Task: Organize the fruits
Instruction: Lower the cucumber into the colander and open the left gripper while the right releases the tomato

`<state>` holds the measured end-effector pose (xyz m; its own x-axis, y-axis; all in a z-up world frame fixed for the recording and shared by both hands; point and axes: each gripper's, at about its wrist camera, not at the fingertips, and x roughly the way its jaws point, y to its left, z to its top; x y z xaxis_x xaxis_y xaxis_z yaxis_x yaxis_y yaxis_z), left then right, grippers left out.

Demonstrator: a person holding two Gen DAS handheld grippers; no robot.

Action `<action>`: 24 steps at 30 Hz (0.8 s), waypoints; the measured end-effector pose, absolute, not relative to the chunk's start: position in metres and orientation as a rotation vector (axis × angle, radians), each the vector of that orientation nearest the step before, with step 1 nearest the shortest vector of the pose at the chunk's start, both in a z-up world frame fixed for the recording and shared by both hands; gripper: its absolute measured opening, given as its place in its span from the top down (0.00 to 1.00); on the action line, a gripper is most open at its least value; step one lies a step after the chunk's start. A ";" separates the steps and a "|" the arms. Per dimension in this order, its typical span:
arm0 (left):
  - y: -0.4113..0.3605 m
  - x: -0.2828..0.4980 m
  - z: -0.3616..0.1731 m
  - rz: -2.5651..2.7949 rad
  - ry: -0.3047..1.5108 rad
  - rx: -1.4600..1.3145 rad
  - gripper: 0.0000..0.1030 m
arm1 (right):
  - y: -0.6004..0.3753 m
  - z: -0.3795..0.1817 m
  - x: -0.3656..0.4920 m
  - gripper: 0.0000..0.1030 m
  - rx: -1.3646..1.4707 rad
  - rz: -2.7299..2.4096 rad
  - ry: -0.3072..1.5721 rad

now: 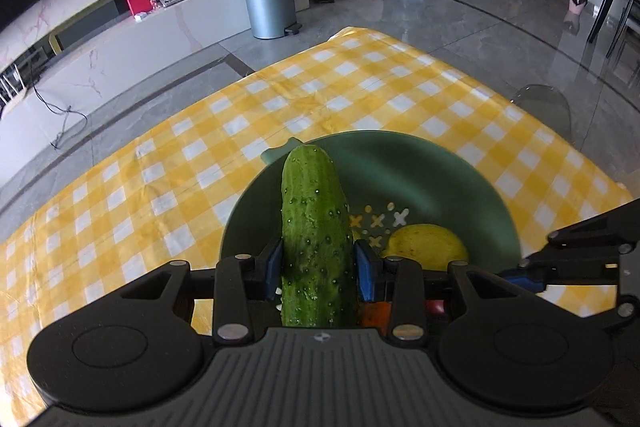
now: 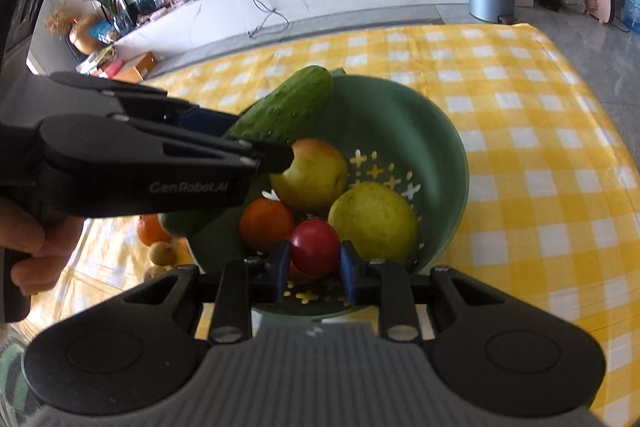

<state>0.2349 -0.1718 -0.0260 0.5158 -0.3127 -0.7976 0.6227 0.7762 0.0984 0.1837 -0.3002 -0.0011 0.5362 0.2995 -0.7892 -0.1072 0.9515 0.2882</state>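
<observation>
A green colander bowl (image 2: 432, 131) sits on the yellow checked surface (image 2: 520, 99), holding an apple (image 2: 310, 175), pear (image 2: 374, 221) and orange (image 2: 266, 223). The left gripper (image 1: 316, 267) clamps a cucumber (image 1: 314, 231) above the bowl's near-left rim. The right gripper (image 2: 314, 263) pinches a red tomato (image 2: 315, 247) inside the bowl. Small fruits (image 2: 154, 243) lie left of the bowl; bare cloth spreads beyond its far rim.

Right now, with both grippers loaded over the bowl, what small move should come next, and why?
Probably lower the left gripper and release the cucumber: it hangs over the bowl, gripped, while the right gripper holds the tomato low inside.
</observation>
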 end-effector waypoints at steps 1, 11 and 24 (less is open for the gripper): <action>-0.173 0.236 -0.027 -0.578 0.853 0.410 0.59 | -0.300 -0.002 0.185 0.78 0.214 0.244 0.982; -0.177 0.238 -0.038 -0.573 0.838 0.448 0.59 | -0.298 -0.004 0.191 0.78 0.191 0.243 1.008; -0.170 0.234 -0.037 -0.565 0.848 0.425 0.53 | -0.286 -0.005 0.195 0.77 0.073 0.241 1.045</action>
